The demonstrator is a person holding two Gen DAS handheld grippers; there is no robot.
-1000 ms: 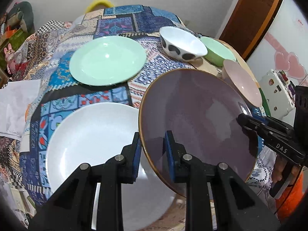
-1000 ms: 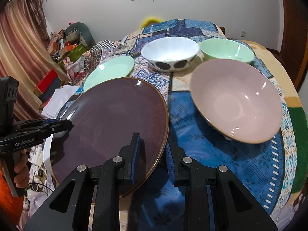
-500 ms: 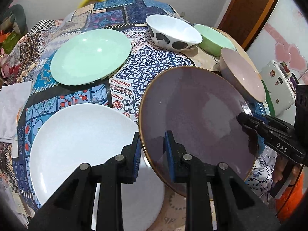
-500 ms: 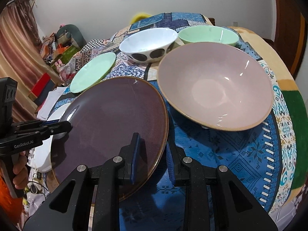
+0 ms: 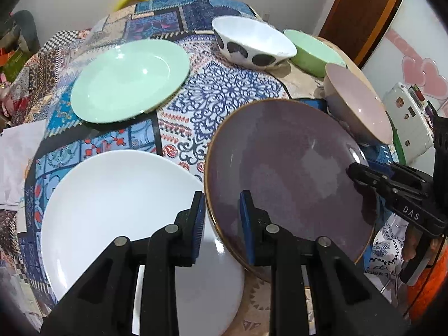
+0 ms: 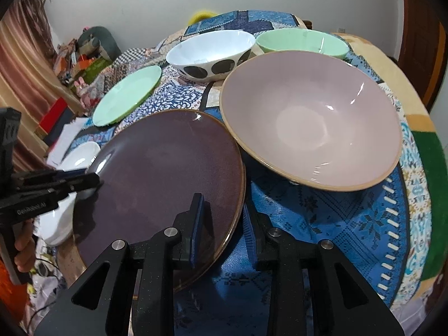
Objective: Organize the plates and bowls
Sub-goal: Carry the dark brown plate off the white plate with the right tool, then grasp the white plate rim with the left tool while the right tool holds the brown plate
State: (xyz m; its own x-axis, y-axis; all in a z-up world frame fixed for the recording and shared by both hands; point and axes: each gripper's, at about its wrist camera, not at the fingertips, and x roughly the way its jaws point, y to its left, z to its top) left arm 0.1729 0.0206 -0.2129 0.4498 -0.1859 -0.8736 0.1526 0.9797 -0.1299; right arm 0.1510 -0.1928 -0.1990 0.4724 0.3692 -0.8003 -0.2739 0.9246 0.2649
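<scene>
Both grippers hold a dark purple plate (image 5: pixel 291 173) with a gold rim, lifted and tilted over the table. My left gripper (image 5: pixel 222 218) is shut on its near rim. My right gripper (image 6: pixel 222 224) is shut on the opposite rim of the same plate (image 6: pixel 168 173). The plate's left edge overlaps a white plate (image 5: pixel 117 210). A mint plate (image 5: pixel 128 81) lies farther back. A pink bowl (image 6: pixel 310 120) stands just right of the purple plate. A white spotted bowl (image 6: pixel 210 53) and a green bowl (image 6: pixel 302 42) stand behind it.
A patchwork cloth (image 5: pixel 201 103) covers the round table. The right gripper shows across the plate in the left view (image 5: pixel 392 190). A wooden door (image 5: pixel 361 14) stands at the back right. Clutter (image 6: pixel 81 61) lies left of the table.
The two grippers and the purple plate have moved forward over the table. The pink bowl now looks much closer in the right wrist view. Both grips are unchanged.
</scene>
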